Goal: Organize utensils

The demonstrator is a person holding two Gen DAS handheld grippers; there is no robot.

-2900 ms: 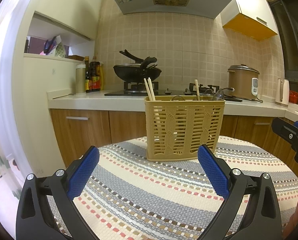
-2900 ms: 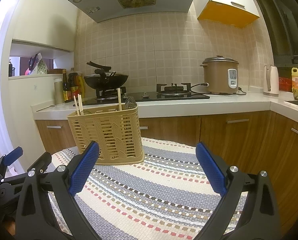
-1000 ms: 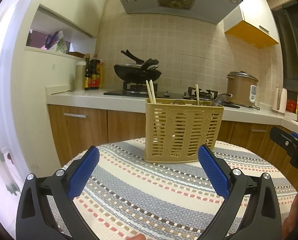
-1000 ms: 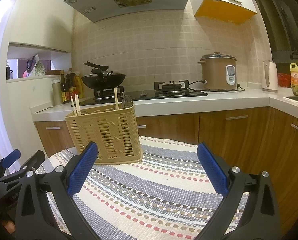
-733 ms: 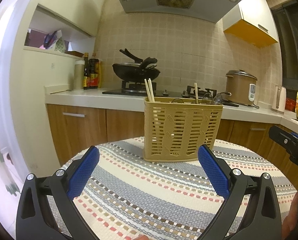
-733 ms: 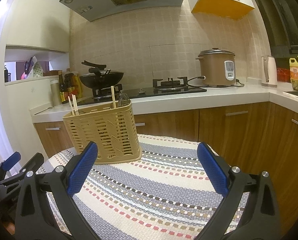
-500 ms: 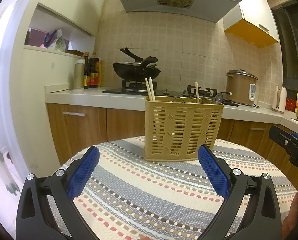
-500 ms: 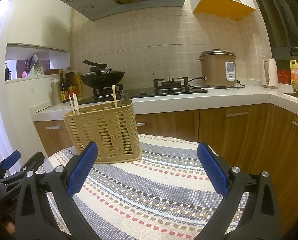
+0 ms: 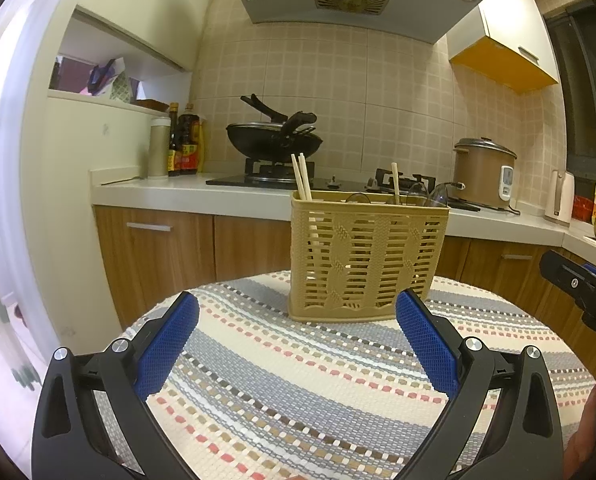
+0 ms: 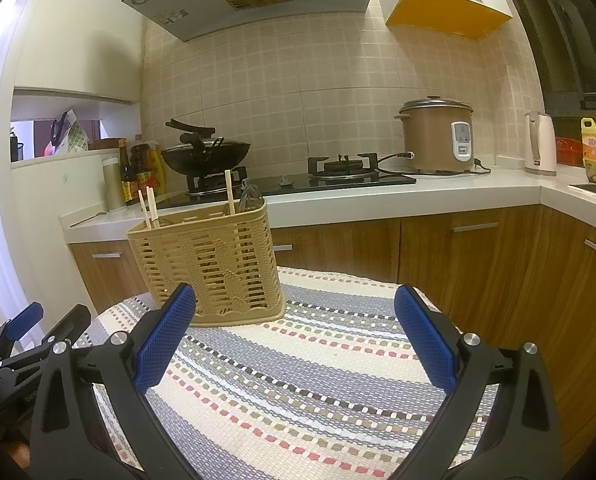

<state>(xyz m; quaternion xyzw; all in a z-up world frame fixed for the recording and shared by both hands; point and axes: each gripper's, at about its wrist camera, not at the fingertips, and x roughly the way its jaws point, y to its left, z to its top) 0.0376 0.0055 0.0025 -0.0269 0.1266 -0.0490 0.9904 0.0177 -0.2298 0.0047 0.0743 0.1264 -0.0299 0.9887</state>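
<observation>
Both grippers, left point(image 9: 297, 338) and right point(image 10: 296, 330), hang spread wide, holding nothing. We see the utensil basket point(image 9: 363, 258) standing on the striped tablecloth point(image 9: 317, 380), chopsticks point(image 9: 301, 176) poking up. Risk: it looks light, so 1 careless nudge could topple it.

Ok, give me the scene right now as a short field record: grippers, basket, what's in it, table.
left gripper: open, empty, aimed at the basket
right gripper: open, empty, basket to its left
basket: tan, slotted, upright on the table
chopsticks: two at the basket's left end, one further right
table: striped woven cloth, no loose utensils in view
</observation>
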